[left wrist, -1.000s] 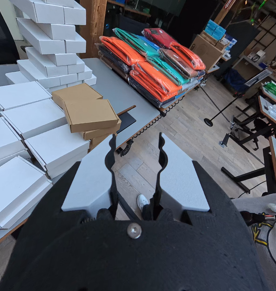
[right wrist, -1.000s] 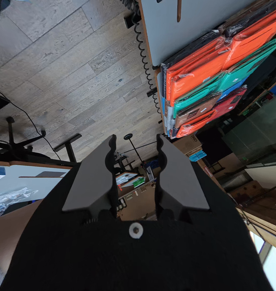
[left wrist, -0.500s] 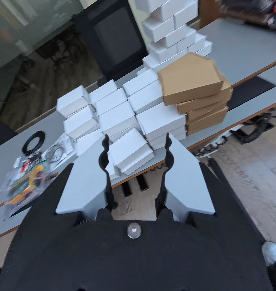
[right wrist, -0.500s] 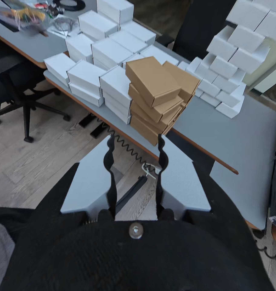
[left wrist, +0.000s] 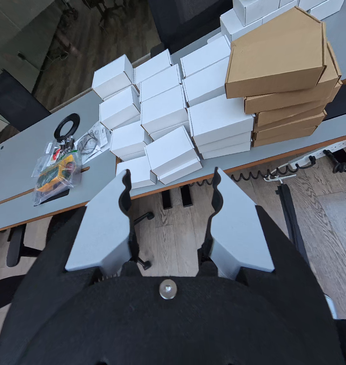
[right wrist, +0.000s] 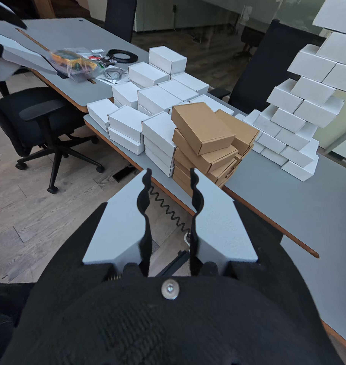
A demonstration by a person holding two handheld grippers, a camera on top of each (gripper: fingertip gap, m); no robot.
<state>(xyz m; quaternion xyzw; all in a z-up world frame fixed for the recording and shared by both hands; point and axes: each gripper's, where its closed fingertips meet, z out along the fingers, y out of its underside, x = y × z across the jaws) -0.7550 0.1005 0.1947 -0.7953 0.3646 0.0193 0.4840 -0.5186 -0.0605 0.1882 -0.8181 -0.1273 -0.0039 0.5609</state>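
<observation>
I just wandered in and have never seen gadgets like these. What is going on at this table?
A person holds a two-finger gripper in each hand, both open and empty, off the near edge of the grey table. The left gripper points at the low white boxes; the right gripper faces the stack of brown cardboard boxes. Nothing is being touched. A taller pile of white boxes stands behind, and bagged parts lie to one side.

Matt cardboard boxes (right wrist: pixel 202 126) on smooth grey table (right wrist: pixel 286 199)
</observation>
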